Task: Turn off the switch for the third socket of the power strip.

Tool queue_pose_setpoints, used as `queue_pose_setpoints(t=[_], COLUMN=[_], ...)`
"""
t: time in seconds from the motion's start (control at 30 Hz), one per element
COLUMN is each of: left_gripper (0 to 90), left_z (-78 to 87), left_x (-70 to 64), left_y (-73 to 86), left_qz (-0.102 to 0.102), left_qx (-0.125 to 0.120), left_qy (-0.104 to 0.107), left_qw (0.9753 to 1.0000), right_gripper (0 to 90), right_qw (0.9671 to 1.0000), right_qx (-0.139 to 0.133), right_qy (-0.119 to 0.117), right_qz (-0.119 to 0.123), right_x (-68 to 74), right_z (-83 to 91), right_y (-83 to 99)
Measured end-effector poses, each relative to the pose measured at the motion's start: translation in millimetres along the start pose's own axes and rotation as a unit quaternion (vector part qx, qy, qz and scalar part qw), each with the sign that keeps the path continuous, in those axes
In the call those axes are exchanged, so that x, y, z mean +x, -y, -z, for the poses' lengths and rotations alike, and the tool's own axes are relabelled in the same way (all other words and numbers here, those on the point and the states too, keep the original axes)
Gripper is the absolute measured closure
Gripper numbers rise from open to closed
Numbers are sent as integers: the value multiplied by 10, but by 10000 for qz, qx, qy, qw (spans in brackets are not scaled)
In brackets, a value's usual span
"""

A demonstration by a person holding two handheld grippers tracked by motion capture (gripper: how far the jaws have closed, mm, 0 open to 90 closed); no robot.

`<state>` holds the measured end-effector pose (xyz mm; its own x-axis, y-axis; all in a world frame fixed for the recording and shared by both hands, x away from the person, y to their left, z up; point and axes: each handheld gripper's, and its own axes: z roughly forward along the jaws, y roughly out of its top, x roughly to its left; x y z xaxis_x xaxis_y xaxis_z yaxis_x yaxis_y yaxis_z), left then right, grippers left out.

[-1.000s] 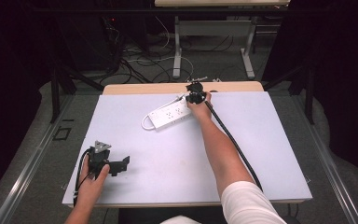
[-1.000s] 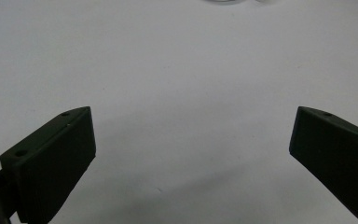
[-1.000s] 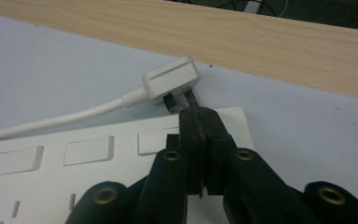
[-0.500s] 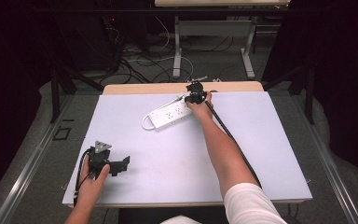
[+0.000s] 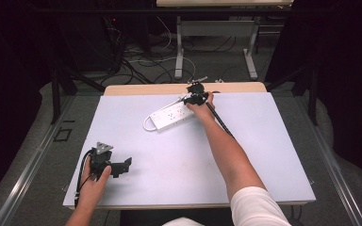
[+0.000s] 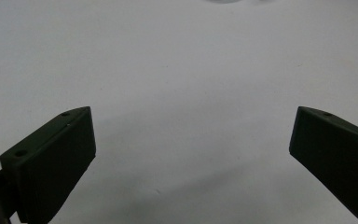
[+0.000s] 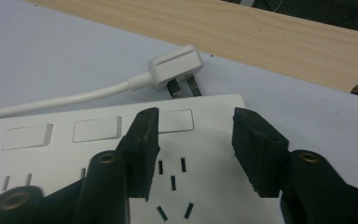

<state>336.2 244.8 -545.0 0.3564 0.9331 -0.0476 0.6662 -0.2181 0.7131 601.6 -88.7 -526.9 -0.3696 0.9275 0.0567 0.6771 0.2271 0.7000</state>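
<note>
A white power strip lies slanted on the far middle of the white mat. Its looped white cable ends in a white plug that lies loose on the mat beside the strip's end, prongs toward it. My right gripper is over that far end of the strip. In the right gripper view its jaws stand open above the strip's socket holes and switch panels, with nothing between them. My left gripper rests near the front left of the mat, jaws wide open over bare white surface.
A light wooden strip of tabletop runs along the mat's far edge. Beyond it are table legs and tangled cables on the floor. A black cable trails along the right forearm.
</note>
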Motion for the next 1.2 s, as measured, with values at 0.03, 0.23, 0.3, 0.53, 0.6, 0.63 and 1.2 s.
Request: queue_pose_setpoints(t=[0.03, 0.23, 0.3, 0.53, 0.6, 0.63, 1.2], left_gripper=[3, 3, 3, 3, 3, 3, 3], left_z=[-1, -5, -4, 1, -6, -16, -14], left_x=[1, -1, -1, 1, -4, -8, -25], left_y=[-1, -1, -3, -9, -7, -1, -6], left_qz=[-19, -40, -36, -67, -70, -66, -112], left_qx=[-6, -20, 6, 77, 60, -10, -1], left_qy=[1, -12, -19, 5, 7, -14, -1], left_qw=[10000, 10000, 10000, 9999, 10000, 10000, 9999], right_gripper=[435, 333, 307, 228, 213, 207, 152], right_qw=[10000, 9998, 9998, 9994, 9994, 9993, 9984], right_qx=[15, 176, 190, 307, 295, 305, 542], right_qy=[3, 3, 12, 5, 38, 59, 89], right_qz=[22, -54, -74, -178, -173, -213, -166], right_x=[-1, 8, 9, 0, -5, 2, 53], right_z=[7, 44, 60, 131, 158, 168, 419], right_y=[0, -3, -3, -15, -10, -9, 65])
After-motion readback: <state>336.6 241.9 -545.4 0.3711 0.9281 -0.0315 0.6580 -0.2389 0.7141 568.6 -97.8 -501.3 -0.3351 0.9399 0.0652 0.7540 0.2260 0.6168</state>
